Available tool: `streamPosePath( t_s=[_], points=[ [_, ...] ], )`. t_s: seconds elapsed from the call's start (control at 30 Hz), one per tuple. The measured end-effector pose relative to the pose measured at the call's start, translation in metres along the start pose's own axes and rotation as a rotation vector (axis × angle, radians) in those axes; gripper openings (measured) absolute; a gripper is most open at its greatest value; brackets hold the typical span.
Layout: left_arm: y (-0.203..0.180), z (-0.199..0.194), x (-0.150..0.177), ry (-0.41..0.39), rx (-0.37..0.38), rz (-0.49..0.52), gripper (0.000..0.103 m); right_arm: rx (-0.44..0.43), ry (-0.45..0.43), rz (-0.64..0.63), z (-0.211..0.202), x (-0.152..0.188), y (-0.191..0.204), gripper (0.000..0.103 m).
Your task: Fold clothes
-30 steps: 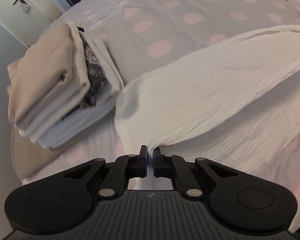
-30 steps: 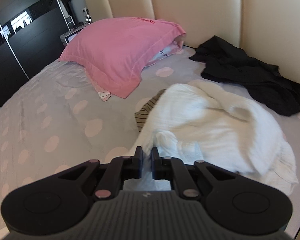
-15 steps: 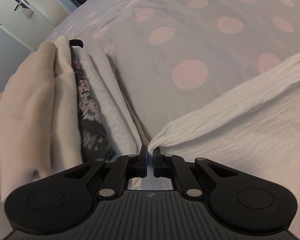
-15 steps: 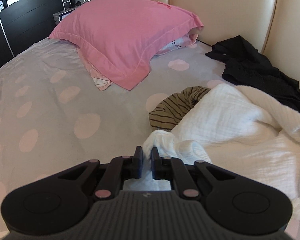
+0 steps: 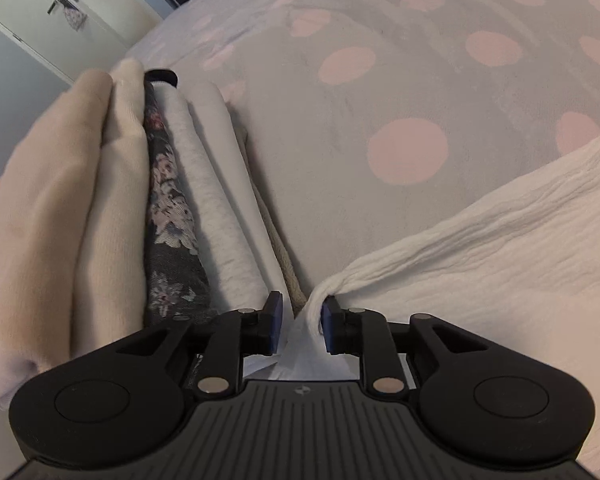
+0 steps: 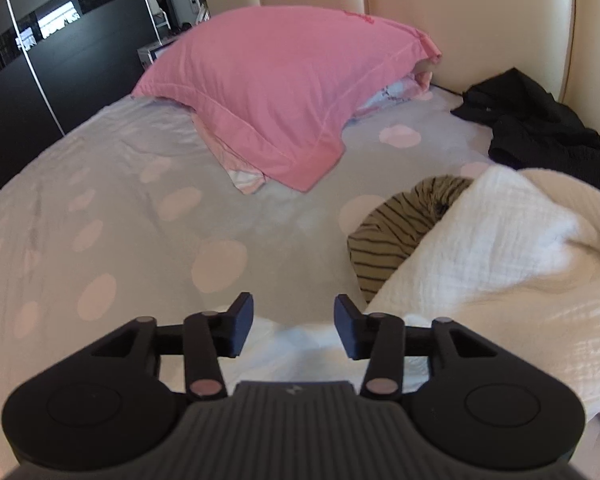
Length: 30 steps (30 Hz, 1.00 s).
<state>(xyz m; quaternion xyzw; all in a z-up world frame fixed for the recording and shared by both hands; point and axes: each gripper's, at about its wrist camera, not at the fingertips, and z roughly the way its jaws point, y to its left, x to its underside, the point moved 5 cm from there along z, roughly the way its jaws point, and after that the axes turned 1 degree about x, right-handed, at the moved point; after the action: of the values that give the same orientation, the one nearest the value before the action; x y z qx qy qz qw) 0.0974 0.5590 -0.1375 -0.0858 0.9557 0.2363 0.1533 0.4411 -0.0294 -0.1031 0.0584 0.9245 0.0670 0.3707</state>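
Note:
A white crinkled garment [image 5: 500, 248] lies on the bed to the right in the left wrist view. My left gripper [image 5: 300, 322] is open, with the garment's bunched corner loose between the fingers, against the right pad. In the right wrist view the same white garment [image 6: 500, 264] lies heaped at the right. My right gripper [image 6: 294, 328] is open and empty, with the garment's edge under it. A stack of folded clothes [image 5: 100, 208] sits just left of my left gripper.
The grey bedsheet with pink dots [image 6: 140, 216] stretches ahead. A pink pillow [image 6: 284, 84] lies at the headboard. A striped olive garment [image 6: 396, 224] pokes out from under the white one. A black garment [image 6: 540, 128] lies far right. A dark wardrobe [image 6: 40, 60] stands left.
Both grippers have opened and let go of the white garment. The left gripper has come down close beside the folded stack; the right one has lowered the garment's edge onto the bed.

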Motion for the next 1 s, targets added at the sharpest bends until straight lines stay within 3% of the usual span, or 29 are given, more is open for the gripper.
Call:
streamPosePath(
  t_s=[0.1,0.47,0.67,0.73,0.83,1.0],
  points=[
    [0.006,-0.016,0.006,-0.028,-0.022,-0.001,0.039,-0.029,0.002,-0.003,-0.019,0.002,0.0,0.056],
    [0.04,-0.084,0.017,-0.124,-0.097,-0.05,0.044,-0.2,0.117,-0.074,-0.092,0.073,-0.003,0.058],
    [0.037,-0.098,0.046,-0.142,-0.008,-0.095,0.044,-0.279,0.178,-0.02,-0.125,0.116,-0.02,0.058],
    [0.032,-0.092,0.061,-0.125,0.016,-0.085,0.044,-0.299,0.198,0.012,-0.131,0.131,-0.028,0.059],
    [0.028,-0.079,0.081,-0.102,-0.005,-0.066,0.045,-0.294,0.234,0.041,-0.127,0.148,-0.036,0.059],
    [0.03,-0.044,0.105,-0.061,0.064,-0.183,0.046,-0.275,0.27,0.047,-0.116,0.157,-0.036,0.059]
  ],
)
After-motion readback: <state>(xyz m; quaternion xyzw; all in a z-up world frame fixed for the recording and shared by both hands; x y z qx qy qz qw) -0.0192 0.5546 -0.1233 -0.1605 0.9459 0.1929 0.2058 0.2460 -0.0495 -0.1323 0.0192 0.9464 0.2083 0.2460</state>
